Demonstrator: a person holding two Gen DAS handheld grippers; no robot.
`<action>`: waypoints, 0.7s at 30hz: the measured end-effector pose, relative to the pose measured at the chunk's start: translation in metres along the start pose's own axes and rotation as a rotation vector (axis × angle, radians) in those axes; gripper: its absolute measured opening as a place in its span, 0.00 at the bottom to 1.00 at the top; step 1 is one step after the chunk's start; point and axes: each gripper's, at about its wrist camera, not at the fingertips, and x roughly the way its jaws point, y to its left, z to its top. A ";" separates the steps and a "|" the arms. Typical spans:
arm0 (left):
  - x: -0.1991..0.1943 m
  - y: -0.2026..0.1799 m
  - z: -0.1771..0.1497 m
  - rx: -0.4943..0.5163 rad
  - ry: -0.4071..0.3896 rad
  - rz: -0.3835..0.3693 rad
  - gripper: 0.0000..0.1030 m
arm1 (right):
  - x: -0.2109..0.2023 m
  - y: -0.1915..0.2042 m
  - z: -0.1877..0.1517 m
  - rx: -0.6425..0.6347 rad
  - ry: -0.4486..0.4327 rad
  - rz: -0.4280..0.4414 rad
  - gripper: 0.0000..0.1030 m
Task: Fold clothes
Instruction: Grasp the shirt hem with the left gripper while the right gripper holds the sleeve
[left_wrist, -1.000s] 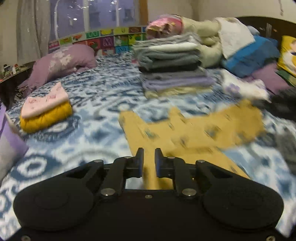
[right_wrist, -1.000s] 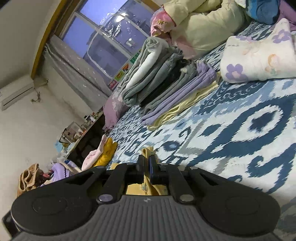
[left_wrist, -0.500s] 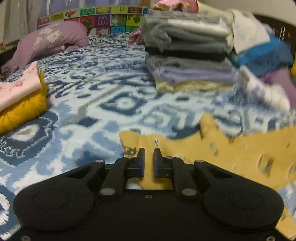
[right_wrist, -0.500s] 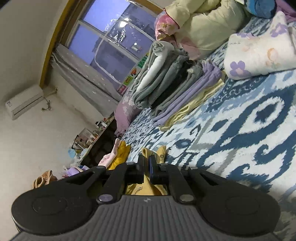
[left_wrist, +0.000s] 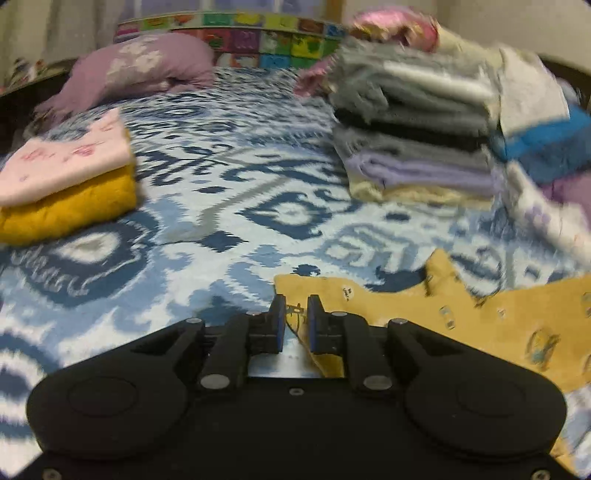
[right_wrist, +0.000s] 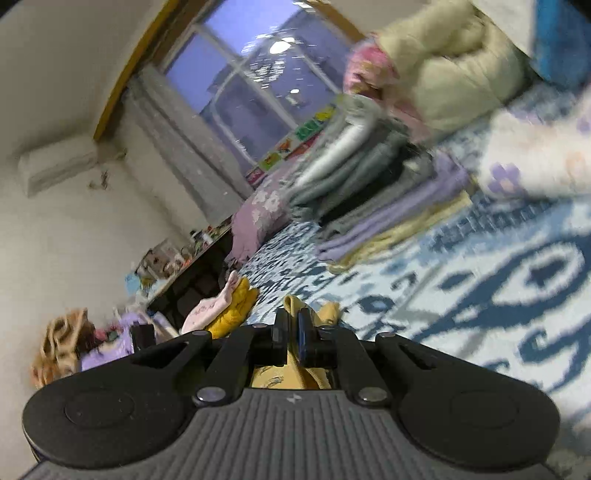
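Note:
A mustard-yellow printed garment (left_wrist: 480, 317) lies spread on the blue-and-white patterned bedspread (left_wrist: 229, 206), running off to the right. My left gripper (left_wrist: 295, 314) is shut on its near left corner, low over the bed. My right gripper (right_wrist: 291, 328) is shut on another bunched edge of the same yellow garment (right_wrist: 295, 306); the view is tilted. The cloth between the two grippers is partly hidden by their bodies.
A tall stack of folded grey, black, lilac and cream clothes (left_wrist: 417, 129) stands at the back right. A small folded pink-on-yellow pile (left_wrist: 66, 177) lies at the left. A purple pillow (left_wrist: 140, 74) and more bedding (left_wrist: 546, 140) lie at the back.
My left gripper has moved forward and left with the garment corner, so the stack and the pink-yellow pile loom closer. My right gripper has tilted and shifted, still holding the cloth.

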 end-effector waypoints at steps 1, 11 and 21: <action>-0.007 0.001 -0.001 -0.026 -0.009 -0.005 0.09 | 0.001 0.008 0.002 -0.039 0.001 -0.001 0.07; -0.075 0.012 -0.040 -0.089 -0.006 -0.018 0.23 | 0.019 0.134 -0.050 -0.505 0.152 0.106 0.07; -0.084 0.018 -0.057 -0.150 -0.010 -0.092 0.23 | 0.014 0.180 -0.138 -0.723 0.342 0.135 0.07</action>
